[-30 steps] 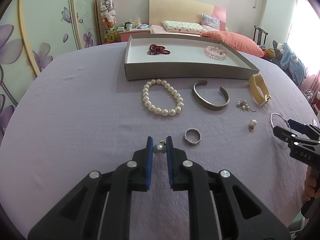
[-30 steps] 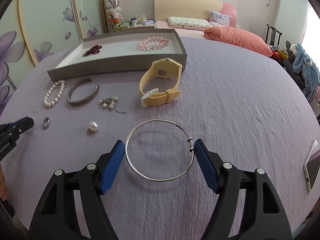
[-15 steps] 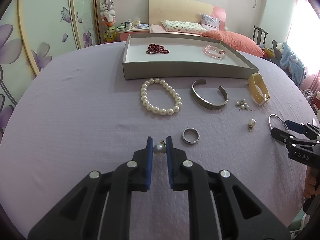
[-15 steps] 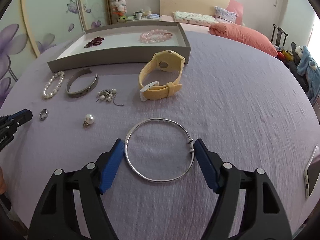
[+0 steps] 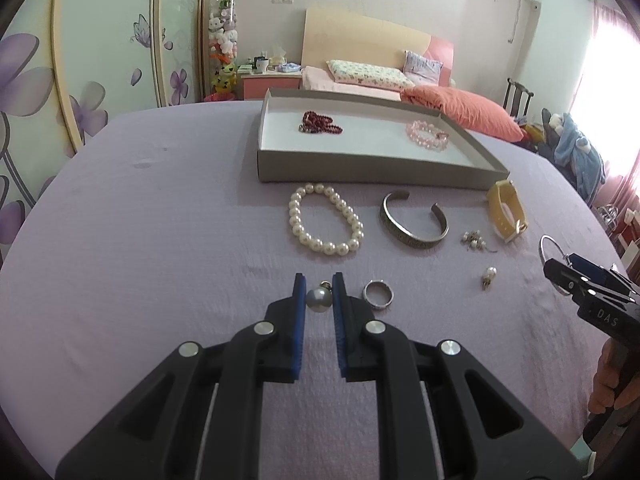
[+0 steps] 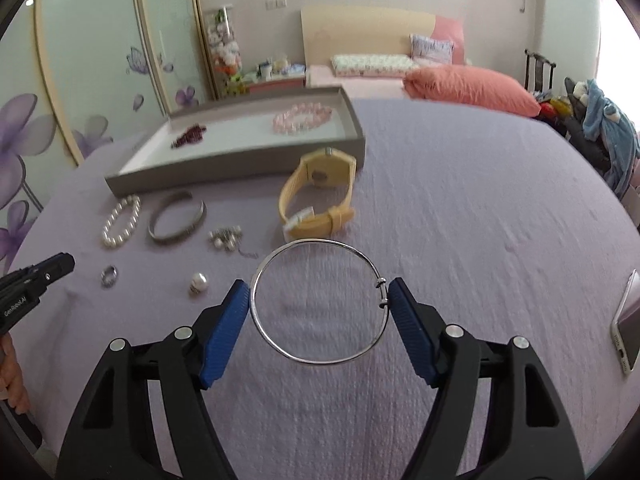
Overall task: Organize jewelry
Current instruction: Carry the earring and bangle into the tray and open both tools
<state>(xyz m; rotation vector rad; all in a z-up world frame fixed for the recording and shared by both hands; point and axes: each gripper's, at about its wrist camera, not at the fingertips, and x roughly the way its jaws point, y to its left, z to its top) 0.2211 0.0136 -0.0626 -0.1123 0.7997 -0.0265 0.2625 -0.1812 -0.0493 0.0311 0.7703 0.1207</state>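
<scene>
My left gripper (image 5: 319, 286) is shut on a pearl pendant (image 5: 318, 299), held just above the purple cloth. My right gripper (image 6: 318, 294) is shut on a thin silver hoop bangle (image 6: 320, 300), its pads pressing the hoop's two sides. A grey tray (image 5: 360, 168) at the back holds a dark red bracelet (image 5: 319, 124) and a pink bead bracelet (image 5: 426, 138). On the cloth lie a pearl bracelet (image 5: 324, 220), a silver cuff (image 5: 414, 222), a ring (image 5: 378, 294), a second pearl pendant (image 5: 489, 276), a small pearl cluster (image 5: 474, 239) and a yellow watch (image 6: 320, 196).
A phone (image 6: 626, 330) lies at the table's right edge. The round table is covered in purple cloth (image 5: 160, 240). A bed with pink pillows (image 5: 460, 114) stands behind the table, and a chair with clothes (image 5: 576, 152) is at the right.
Both grippers have lifted slightly and drawn back with their items still held. The right gripper has tilted and swung a little toward the tray.
</scene>
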